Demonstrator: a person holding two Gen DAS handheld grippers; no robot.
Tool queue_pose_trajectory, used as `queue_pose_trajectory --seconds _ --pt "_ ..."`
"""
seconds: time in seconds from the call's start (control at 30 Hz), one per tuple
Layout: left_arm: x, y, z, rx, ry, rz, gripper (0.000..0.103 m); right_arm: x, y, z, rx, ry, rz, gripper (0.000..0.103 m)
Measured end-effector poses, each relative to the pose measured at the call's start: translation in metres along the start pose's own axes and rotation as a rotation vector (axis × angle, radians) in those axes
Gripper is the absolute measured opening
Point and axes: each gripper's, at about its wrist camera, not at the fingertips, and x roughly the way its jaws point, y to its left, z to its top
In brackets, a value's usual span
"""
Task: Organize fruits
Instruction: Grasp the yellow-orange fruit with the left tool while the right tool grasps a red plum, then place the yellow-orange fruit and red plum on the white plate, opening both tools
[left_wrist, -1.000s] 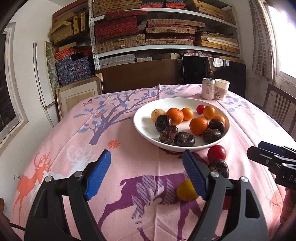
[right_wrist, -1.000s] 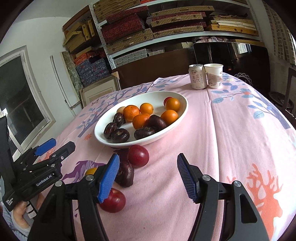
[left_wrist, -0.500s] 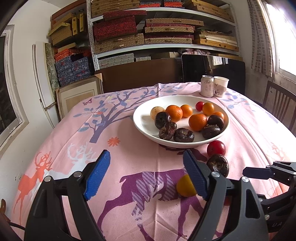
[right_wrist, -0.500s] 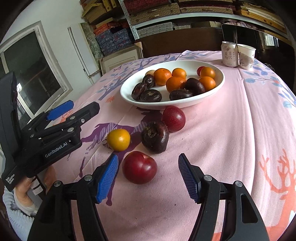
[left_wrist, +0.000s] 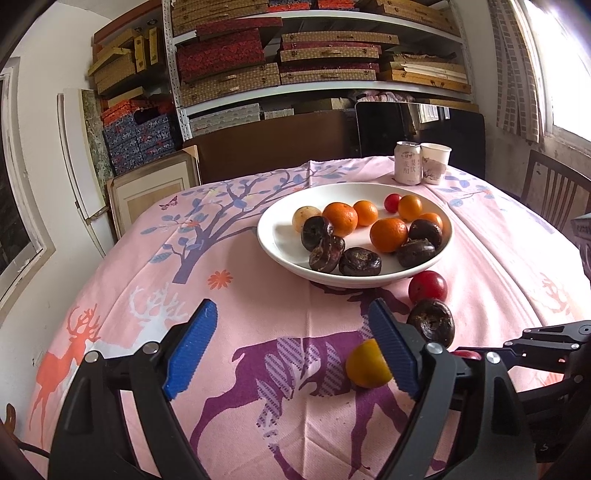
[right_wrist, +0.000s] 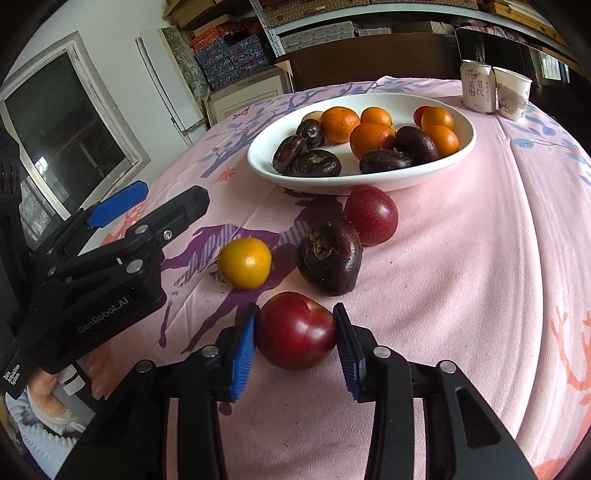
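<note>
A white bowl (right_wrist: 373, 181) (left_wrist: 273, 236) holds several oranges, dark fruits and a small red one. On the cloth in front of it lie a red plum (right_wrist: 371, 214) (left_wrist: 427, 286), a dark fruit (right_wrist: 328, 256) (left_wrist: 431, 326), a yellow fruit (right_wrist: 244, 263) (left_wrist: 365, 365) and a nearer red plum (right_wrist: 295, 330). My right gripper (right_wrist: 295, 338) has its blue pads on both sides of the nearer plum, which rests on the cloth. My left gripper (left_wrist: 291, 343) is open and empty, its right finger just left of the yellow fruit.
A drink can (left_wrist: 407, 163) and a paper cup (left_wrist: 435, 163) stand at the table's far edge. A wooden chair (left_wrist: 554, 199) is at the right. Shelves with boxes (left_wrist: 258, 74) stand behind the table. The pink printed cloth (left_wrist: 240, 314) covers the table.
My right gripper has moved down and forward and closed its fingers around the nearer red plum. My left gripper has barely moved.
</note>
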Motion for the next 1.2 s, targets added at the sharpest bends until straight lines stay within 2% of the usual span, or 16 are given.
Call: queue_pose_trajectory --seconds 0.1,0.2,0.3,0.43,0.57,0.73,0.77,0.9,1.0,1.1,1.2 --pt "0.000 0.001 -0.002 -0.004 0.021 -0.048 0.082 -0.012 -0.005 0.001 0.009 -0.058 0.001 0.040" --pt "0.003 -0.003 -0.005 0.001 0.054 -0.117 0.082 -0.027 -0.020 0.004 0.061 -0.131 -0.057 0.041" --pt "0.007 -0.014 -0.009 0.045 0.082 -0.155 0.082 -0.034 -0.038 0.006 0.137 -0.153 -0.080 0.041" --pt "0.019 -0.027 -0.013 0.099 0.129 -0.190 0.080 -0.040 -0.040 0.006 0.139 -0.177 -0.077 0.041" --pt "0.032 -0.020 -0.015 0.051 0.198 -0.239 0.059 -0.038 -0.040 0.009 0.140 -0.180 -0.075 0.041" --pt "0.048 -0.016 -0.018 0.010 0.265 -0.314 0.053 -0.038 -0.040 0.010 0.144 -0.184 -0.074 0.041" --pt "0.049 -0.018 -0.018 0.012 0.269 -0.332 0.047 -0.038 -0.040 0.010 0.143 -0.184 -0.074 0.041" --pt "0.049 -0.023 -0.018 0.022 0.271 -0.363 0.037 -0.038 -0.040 0.010 0.149 -0.184 -0.079 0.041" --pt "0.046 -0.021 -0.017 0.015 0.258 -0.353 0.036 -0.037 -0.041 0.010 0.154 -0.183 -0.082 0.041" --pt "0.031 -0.014 -0.011 -0.001 0.191 -0.307 0.036 -0.040 -0.044 0.009 0.164 -0.196 -0.084 0.041" --pt "0.023 -0.002 0.012 -0.024 0.132 -0.259 0.036 -0.049 -0.047 0.015 0.173 -0.240 -0.087 0.041"
